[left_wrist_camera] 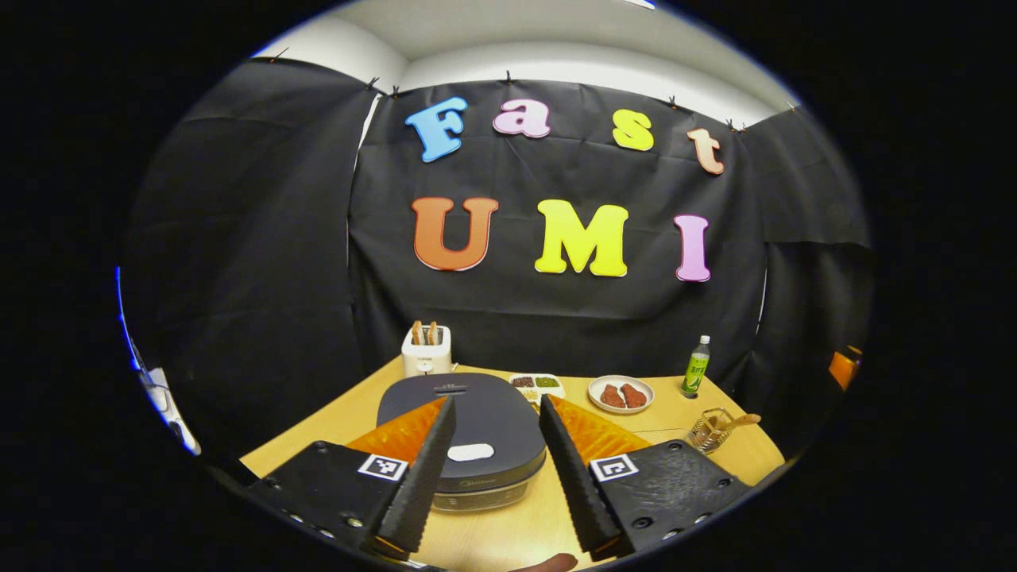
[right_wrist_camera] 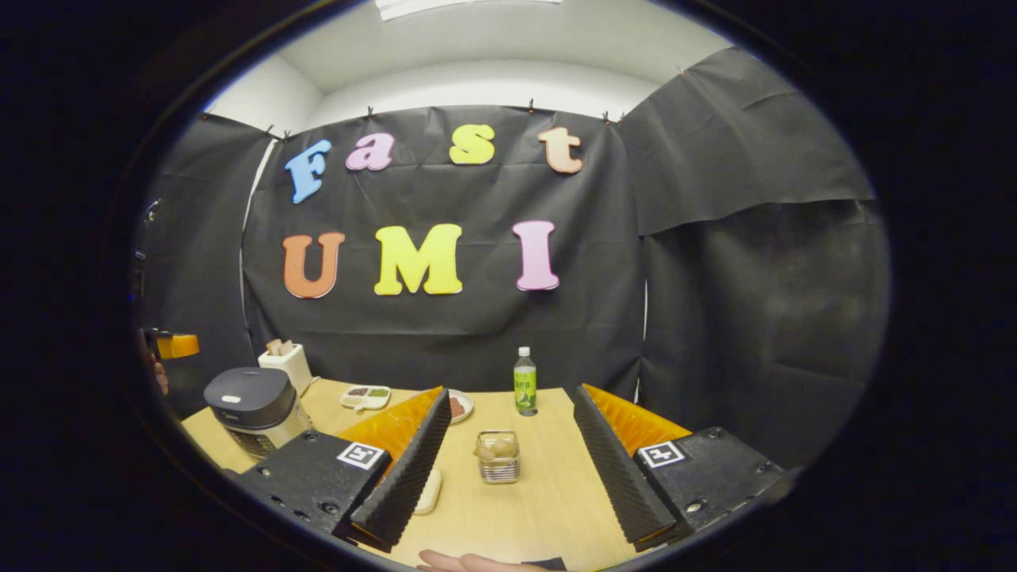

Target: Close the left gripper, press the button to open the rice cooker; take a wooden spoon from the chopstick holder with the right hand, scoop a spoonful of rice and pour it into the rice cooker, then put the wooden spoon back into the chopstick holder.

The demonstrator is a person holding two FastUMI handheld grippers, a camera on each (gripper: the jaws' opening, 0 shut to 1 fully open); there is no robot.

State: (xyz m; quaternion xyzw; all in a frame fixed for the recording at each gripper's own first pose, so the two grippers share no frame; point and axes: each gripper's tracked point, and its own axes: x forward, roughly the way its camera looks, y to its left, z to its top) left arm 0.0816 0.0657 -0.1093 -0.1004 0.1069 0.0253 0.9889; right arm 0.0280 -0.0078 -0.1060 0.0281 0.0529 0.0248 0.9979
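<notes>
1. Facing the rice cooker (left_wrist_camera: 465, 445), the left tongs (left_wrist_camera: 493, 477) stand open and empty; the cooker sits lid-down on the desk (left_wrist_camera: 508, 532), directly ahead between the fingers.
2. Its pale button (left_wrist_camera: 470, 453) lies on the lid's near part, closest to these tongs; closing them first appears to be the step in hand.
3. Right tongs (right_wrist_camera: 508, 469) also open, empty, aimed at the chopstick holder (right_wrist_camera: 498, 457) straight ahead.
4. Wooden spoon (left_wrist_camera: 735, 421) leans out of the holder, handle tilted.
</notes>
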